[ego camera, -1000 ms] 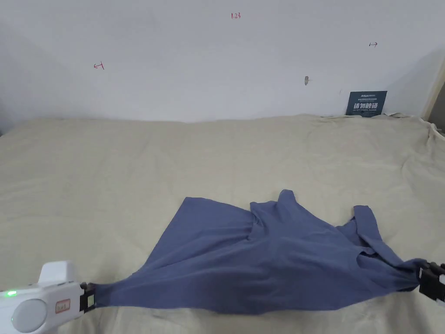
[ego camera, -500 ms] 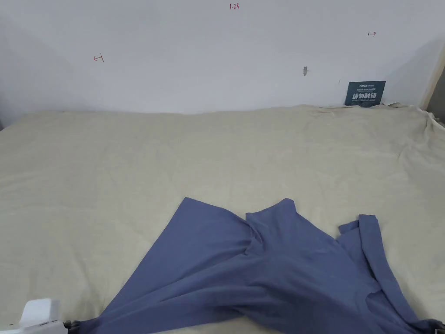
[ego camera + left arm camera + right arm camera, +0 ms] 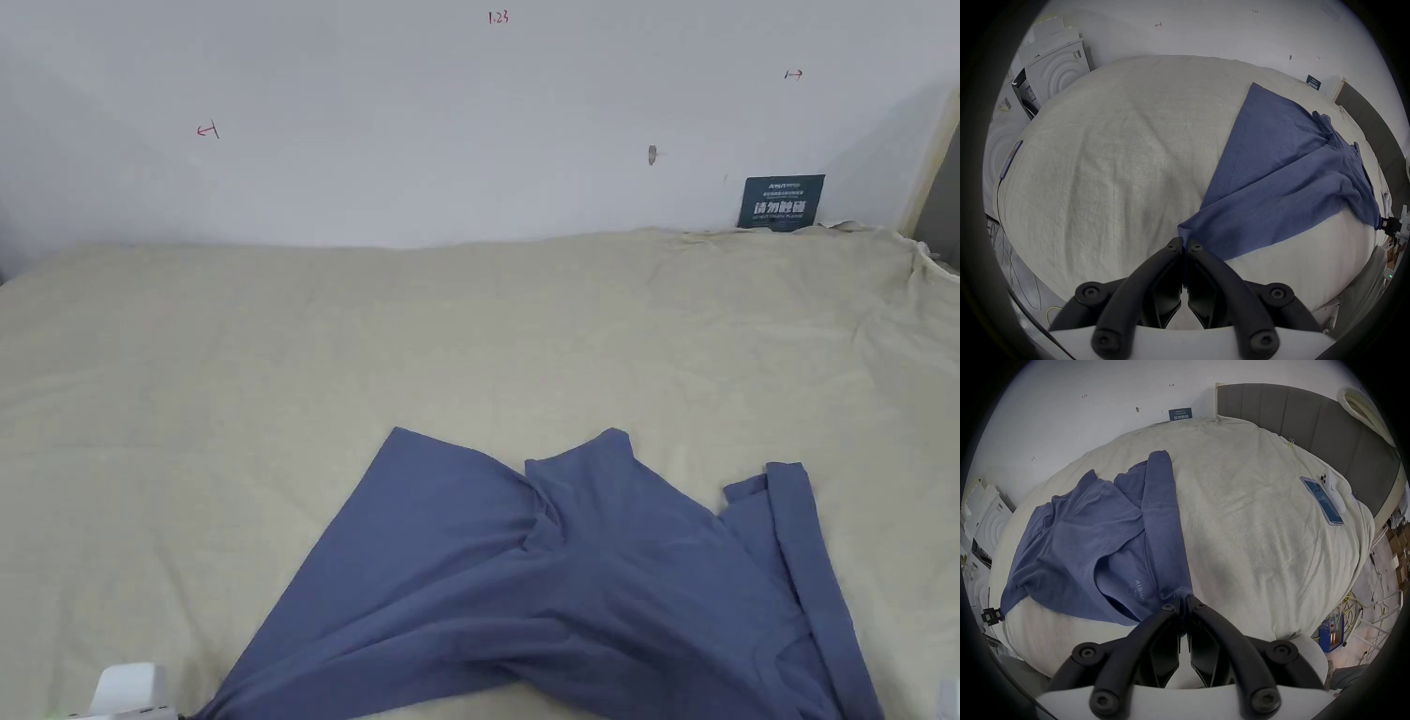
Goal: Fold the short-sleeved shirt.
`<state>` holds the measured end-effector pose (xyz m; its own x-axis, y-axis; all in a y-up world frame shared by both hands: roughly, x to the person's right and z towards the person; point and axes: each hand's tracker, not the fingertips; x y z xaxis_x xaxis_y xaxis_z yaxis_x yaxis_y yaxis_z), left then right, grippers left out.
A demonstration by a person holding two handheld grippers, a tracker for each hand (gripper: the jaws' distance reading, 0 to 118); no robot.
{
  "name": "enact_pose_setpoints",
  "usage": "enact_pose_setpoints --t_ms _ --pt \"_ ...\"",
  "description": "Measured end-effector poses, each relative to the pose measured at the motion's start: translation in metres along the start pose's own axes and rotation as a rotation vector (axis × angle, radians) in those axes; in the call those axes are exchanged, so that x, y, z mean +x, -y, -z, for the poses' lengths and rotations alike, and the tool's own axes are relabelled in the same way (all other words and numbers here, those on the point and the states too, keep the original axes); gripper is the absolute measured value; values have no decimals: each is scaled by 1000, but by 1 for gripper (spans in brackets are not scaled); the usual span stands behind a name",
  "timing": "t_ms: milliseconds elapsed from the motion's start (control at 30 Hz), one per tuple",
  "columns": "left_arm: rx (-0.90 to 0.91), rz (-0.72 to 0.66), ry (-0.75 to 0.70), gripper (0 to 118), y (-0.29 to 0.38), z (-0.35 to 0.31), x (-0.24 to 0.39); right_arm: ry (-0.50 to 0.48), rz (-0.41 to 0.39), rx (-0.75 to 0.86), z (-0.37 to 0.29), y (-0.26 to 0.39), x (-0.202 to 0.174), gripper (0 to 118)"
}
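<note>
A blue short-sleeved shirt [image 3: 562, 581] lies spread and rumpled on the beige bed [image 3: 281, 375], stretched toward the near edge. In the left gripper view, my left gripper [image 3: 1184, 243] is shut on the shirt's [image 3: 1276, 175] near left corner. Its white body [image 3: 127, 694] peeks in at the bottom left of the head view. In the right gripper view, my right gripper [image 3: 1185, 601] is shut on the shirt's [image 3: 1086, 530] edge beside the neck opening, with a folded sleeve running away from it. Each gripper view also shows the other gripper far off, the right gripper [image 3: 1386, 225] and the left gripper [image 3: 992, 615], both holding cloth.
A phone [image 3: 1322, 501] and a white controller [image 3: 1333, 491] lie on the bed's right side near a grey headboard [image 3: 1325, 421]. A dark sign [image 3: 781, 201] leans on the wall. White foam boxes [image 3: 1057, 68] stand past the bed's left end. Cables [image 3: 1349, 613] litter the floor.
Both grippers have drawn back toward the near edge, slipping to the bottom of the head view. The shirt has been dragged a little nearer and its right sleeve now lies straighter.
</note>
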<state>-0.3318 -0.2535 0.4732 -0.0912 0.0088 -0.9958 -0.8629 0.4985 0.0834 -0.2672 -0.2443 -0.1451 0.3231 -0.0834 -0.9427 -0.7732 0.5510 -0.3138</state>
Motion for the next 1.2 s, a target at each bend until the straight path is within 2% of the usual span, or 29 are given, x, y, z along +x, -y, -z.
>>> enact_pose_setpoints --t_ms 67,133,167,200,233,267,333,400,533,700,900,1067,1167,1200 --pt "4 -10 1 9 -1 -1 0 -16 19 15 -4 -1 4 4" --pt "8 -10 4 29 -2 -4 -1 -19 18 27 -8 -5 4 7" --pt "12 -5 3 47 -3 -5 0 -19 7 34 -10 -5 5 13" --pt "19 -2 -6 78 -4 -7 1 -18 -2 42 -11 -6 5 33" --pt "24 -3 -19 85 -6 -10 3 -10 -7 52 -14 -7 5 33" --pt "33 -10 -27 93 -8 -13 4 -6 -9 62 -16 -9 5 39" --pt "54 -20 -8 117 -11 -19 5 -13 -17 92 -24 -13 4 66" --pt "103 -22 10 118 -19 -31 10 -15 -23 141 -33 -20 2 85" --pt "188 38 14 118 -38 -54 25 -26 -50 257 -62 -40 -8 90" --pt "336 89 39 118 -64 -88 47 -58 -73 446 -107 -65 -27 108" --pt "520 54 123 117 -86 -120 70 -70 -111 641 -152 -84 -55 108" --pt "688 78 143 100 -86 -137 94 -64 -125 761 -174 -82 -77 104" --pt "755 90 145 82 -82 -143 106 -53 -157 827 -183 -77 -89 85" --pt "758 98 143 68 -81 -145 109 -52 -165 842 -185 -75 -92 72"
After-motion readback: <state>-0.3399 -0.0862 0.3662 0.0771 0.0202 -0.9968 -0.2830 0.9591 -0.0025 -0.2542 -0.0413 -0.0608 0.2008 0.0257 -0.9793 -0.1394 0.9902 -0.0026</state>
